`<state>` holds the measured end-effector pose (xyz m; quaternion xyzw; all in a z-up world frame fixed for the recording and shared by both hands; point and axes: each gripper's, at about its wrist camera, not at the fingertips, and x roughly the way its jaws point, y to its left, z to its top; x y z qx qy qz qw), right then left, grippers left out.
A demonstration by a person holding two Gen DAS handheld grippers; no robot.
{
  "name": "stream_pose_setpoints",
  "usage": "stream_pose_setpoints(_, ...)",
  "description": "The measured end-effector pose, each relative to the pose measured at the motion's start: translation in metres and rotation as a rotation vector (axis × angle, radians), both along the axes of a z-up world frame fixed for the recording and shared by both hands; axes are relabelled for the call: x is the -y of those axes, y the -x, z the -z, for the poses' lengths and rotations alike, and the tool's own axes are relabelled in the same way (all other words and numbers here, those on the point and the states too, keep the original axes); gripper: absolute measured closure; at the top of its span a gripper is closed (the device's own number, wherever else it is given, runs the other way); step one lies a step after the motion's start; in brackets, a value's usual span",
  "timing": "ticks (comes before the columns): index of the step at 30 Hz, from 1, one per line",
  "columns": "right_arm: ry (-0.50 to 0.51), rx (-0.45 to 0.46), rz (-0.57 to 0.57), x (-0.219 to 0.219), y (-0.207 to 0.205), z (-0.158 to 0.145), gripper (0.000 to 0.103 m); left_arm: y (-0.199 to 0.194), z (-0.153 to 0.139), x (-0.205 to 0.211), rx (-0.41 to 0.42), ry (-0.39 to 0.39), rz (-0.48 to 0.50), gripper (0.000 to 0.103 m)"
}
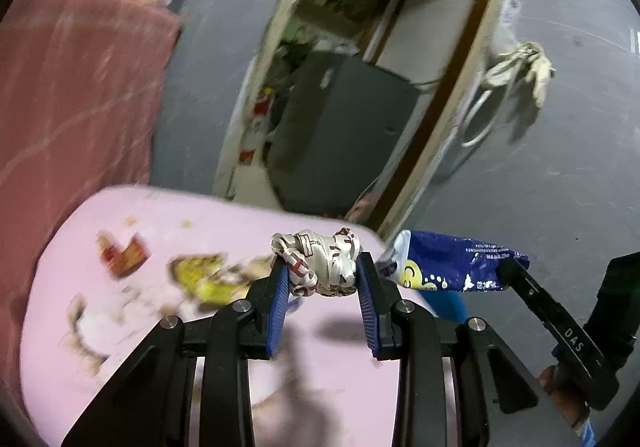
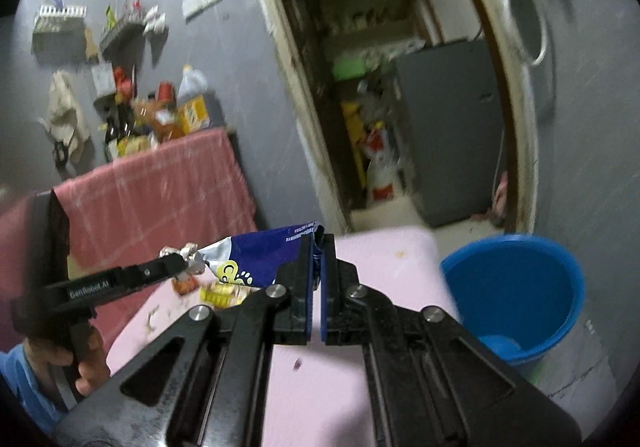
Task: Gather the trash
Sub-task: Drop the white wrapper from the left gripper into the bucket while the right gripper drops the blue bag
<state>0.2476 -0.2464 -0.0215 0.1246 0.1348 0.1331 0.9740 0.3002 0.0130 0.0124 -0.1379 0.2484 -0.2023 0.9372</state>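
Observation:
My left gripper (image 1: 322,271) is shut on a crumpled white-and-red wrapper (image 1: 320,261), held above the pink table (image 1: 340,327). My right gripper (image 2: 318,247) is shut on the end of a blue snack bag (image 2: 260,259), which hangs to the left over the table; the bag also shows in the left wrist view (image 1: 452,261). More trash lies on the table: a red-and-yellow wrapper (image 1: 122,253), a yellow wrapper (image 1: 204,275) and a torn scrap (image 1: 84,331). A blue bucket (image 2: 516,295) stands on the floor right of the table.
A red cloth-covered counter (image 2: 152,191) with bottles stands behind the table at left. An open doorway (image 2: 400,87) with a grey fridge (image 2: 452,127) lies ahead. Grey walls surround; a white cloth (image 1: 520,67) hangs on the right.

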Motion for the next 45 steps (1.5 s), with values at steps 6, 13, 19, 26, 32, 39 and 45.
stream_pose_setpoints(6,0.033,0.127,0.151,0.027,0.015,-0.022,0.1,-0.011,-0.019,0.057,0.101,-0.005,0.067,0.075)
stream_pose_setpoints(13,0.082,0.213,0.319,0.067,0.019,-0.032,0.1,-0.031,-0.029,0.121,0.156,-0.015,0.145,0.075)
stream_pose_setpoints(19,0.041,0.178,0.414,0.103,0.009,-0.018,0.1,-0.051,-0.022,0.169,0.133,-0.05,0.216,0.075)
stream_pose_setpoints(26,-0.039,0.031,0.493,0.146,-0.017,0.022,0.1,-0.088,0.009,0.217,-0.017,-0.103,0.266,0.075)
stream_pose_setpoints(32,-0.086,-0.087,0.51,0.167,-0.036,0.058,0.1,-0.112,0.038,0.246,-0.148,-0.171,0.297,0.074)
stream_pose_setpoints(39,-0.119,-0.192,0.499,0.178,-0.053,0.084,0.096,-0.128,0.071,0.255,-0.252,-0.188,0.296,0.069)
stream_pose_setpoints(45,-0.152,-0.24,0.488,0.183,-0.066,0.095,0.091,-0.139,0.087,0.248,-0.338,-0.181,0.259,0.061)
